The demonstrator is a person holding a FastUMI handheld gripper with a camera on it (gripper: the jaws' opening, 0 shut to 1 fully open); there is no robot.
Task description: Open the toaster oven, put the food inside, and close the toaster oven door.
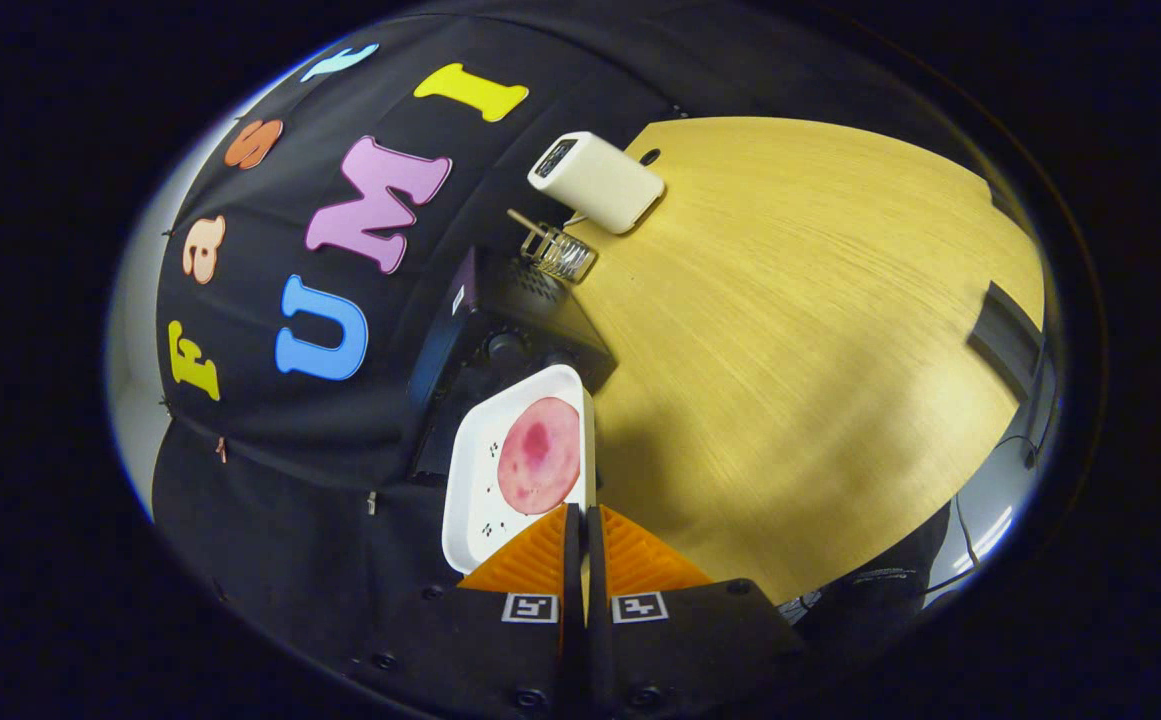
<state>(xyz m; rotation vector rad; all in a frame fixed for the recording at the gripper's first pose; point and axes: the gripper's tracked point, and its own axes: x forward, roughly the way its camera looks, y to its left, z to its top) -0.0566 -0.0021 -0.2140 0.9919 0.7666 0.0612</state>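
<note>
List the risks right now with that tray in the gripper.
1. The gripper pinches the white tray by one rim edge only; the tray looks steeply tilted, so the pink round food slice may slide off.
2. The black toaster oven sits just beyond the tray; a swing might knock it.

- White square tray (475,470): shallow, rounded corners, tilted on edge; its near rim sits pinched between the gripper (581,525) fingers, which are closed on it.
- Food (538,455): flat pink round slice with a darker centre, lying in the tray.
- Toaster oven (500,345): black box just beyond the tray, on the wooden table; door state cannot be told.
</note>
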